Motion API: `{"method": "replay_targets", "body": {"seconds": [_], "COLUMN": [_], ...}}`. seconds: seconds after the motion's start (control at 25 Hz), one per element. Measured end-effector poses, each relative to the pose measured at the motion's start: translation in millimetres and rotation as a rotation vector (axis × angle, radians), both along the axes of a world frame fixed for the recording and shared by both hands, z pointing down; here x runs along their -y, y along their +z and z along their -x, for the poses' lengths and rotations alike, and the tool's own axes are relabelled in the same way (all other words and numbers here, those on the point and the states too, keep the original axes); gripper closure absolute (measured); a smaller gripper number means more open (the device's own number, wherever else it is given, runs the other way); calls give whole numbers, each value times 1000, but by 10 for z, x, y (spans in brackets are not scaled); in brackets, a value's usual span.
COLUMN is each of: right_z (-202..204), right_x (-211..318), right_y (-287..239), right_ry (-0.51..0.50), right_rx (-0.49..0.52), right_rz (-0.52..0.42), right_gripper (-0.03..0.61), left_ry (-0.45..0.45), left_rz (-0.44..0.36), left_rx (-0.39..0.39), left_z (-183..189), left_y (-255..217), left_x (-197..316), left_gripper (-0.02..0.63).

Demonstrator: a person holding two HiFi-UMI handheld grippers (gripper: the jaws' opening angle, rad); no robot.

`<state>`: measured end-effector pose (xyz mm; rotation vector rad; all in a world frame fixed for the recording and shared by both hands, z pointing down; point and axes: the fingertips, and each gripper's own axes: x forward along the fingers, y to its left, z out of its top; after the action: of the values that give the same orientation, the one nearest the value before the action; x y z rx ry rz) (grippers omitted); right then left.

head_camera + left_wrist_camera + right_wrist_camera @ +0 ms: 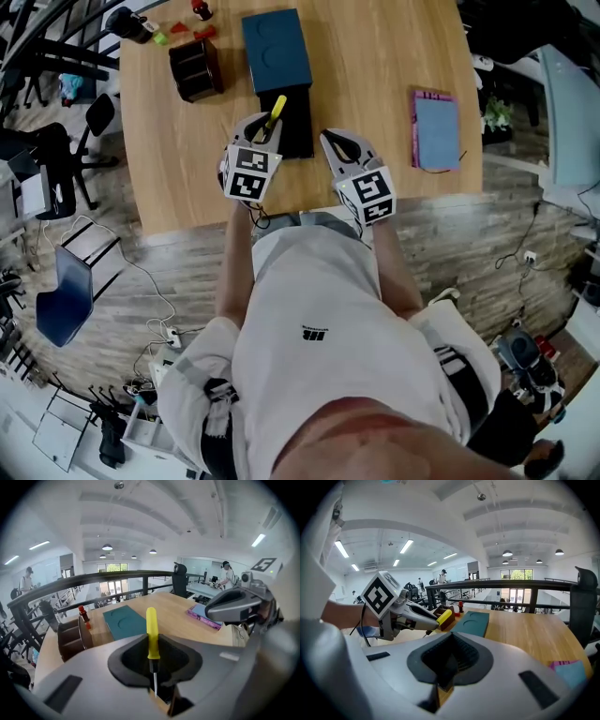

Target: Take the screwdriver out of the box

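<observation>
Cloth of a white shirt [319,328] fills the near part of the head view, and two bare forearms reach from it to the near edge of a wooden table [375,56].

On the person's left, the left gripper [264,131] has its jaws clamped on the screwdriver [276,112]. In the left gripper view the pads pinch it about where the yellow handle meets the thin metal shaft. The handle stands up and away past the jaw tips, and the shaft points back toward the camera.

Just beside it, the right gripper [337,148] holds nothing, and its pads meet with no gap. It hangs over the table's near edge, apart from the box.

In the head view the yellow handle shows against the near left side of the box's black tray [300,127]. The tray sticks out toward the person from under the teal box [277,52], whose top has round hollows.

Left of the box sits a brown organiser [195,68] with compartments. Well to the right lies a pink and blue notebook [436,129].

At the far edge stands a small red bottle [200,9]. Beyond it, the gripper views show a dark railing [93,581].
</observation>
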<state>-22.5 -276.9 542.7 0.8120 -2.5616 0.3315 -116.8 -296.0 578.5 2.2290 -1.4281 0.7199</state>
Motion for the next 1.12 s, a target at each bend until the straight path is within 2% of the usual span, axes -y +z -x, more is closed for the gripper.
{"method": "replay_targets", "body": {"seconds": [0.28,0.6,1.12], "right_z": [86,104,-117], "right_x": [-32,-35,-288], "right_y": [-136,-446,-1015], "right_ry": [-27,-44,-31], "right_rx": [5,19,64], "right_rz": [-37,-112,-216], "right_gripper": [583,583,583], "left_ry": [-30,-73,-114], "left_rz": [-67,-192,-338], "left_rx": [-24,-79,-100], "left_z": [174,286,275], "left_y": [-406,-955,-1472], "left_x": [-176,-376,-851], "left_gripper": [538,538,538]}}
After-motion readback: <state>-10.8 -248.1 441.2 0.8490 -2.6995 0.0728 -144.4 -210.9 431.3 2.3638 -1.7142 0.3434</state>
